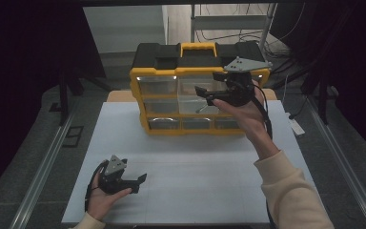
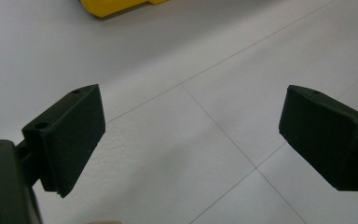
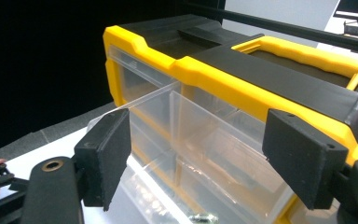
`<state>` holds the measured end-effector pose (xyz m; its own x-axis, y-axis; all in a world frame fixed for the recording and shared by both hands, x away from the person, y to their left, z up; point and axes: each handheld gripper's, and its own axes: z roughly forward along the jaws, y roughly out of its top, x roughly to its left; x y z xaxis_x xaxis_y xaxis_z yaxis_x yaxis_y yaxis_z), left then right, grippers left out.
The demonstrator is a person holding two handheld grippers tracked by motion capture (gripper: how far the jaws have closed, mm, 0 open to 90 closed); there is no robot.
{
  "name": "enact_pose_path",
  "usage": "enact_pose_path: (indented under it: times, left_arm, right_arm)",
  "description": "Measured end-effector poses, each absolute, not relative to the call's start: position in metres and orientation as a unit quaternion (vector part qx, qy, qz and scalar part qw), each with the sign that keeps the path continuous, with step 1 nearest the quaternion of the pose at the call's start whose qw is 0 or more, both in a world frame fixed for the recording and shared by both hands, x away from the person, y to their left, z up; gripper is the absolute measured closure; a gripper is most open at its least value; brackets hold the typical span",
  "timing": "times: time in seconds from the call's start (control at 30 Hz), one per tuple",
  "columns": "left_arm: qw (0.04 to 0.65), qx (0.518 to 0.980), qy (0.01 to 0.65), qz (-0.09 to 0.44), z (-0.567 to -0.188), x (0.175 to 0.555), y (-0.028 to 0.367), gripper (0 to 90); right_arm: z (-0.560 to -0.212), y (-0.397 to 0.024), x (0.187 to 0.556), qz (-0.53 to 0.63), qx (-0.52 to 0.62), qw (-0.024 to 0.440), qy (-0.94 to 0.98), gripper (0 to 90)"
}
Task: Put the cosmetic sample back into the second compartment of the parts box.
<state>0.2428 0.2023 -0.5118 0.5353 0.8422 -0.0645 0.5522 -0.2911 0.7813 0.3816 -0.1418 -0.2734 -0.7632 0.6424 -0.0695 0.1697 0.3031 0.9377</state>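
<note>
Your left gripper (image 1: 138, 183) sits low at about 7 o'clock on the white table (image 1: 195, 167), held in your left hand (image 1: 102, 200), with its jaws spread wide and nothing between them. In the left gripper view the two black jaws stand far apart over the bare tabletop, and a yellow corner of the drawer cabinet (image 2: 116, 5) shows at 11 o'clock.

Your right gripper (image 1: 205, 95) is raised at about 1 o'clock, held in your right hand (image 1: 245, 117), just in front of the cabinet's (image 1: 198, 90) upper drawers. Its jaws are also apart, gripping nothing. The cabinet is yellow and black, with a yellow carry handle (image 1: 198, 47) on top and rows of clear drawers, and it stands at the 12 o'clock end of the table.

In the right gripper view one clear drawer (image 3: 200, 140) in the top row is pulled out toward you, and it sits between the two open jaws. I cannot tell whether either jaw touches it. A small metallic item (image 3: 200, 217) lies in a lower drawer.
</note>
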Motion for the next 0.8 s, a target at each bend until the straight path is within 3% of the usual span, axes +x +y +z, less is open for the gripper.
enact_pose_path:
  times: [0.8]
  left_arm:
    - [0.396, 0.781, 0.446, 0.186, -0.511, 0.242, 0.203, 7.7]
  right_arm:
    - [-0.320, -0.211, 0.320, 0.558, 0.242, 0.207, 0.766, 23.4]
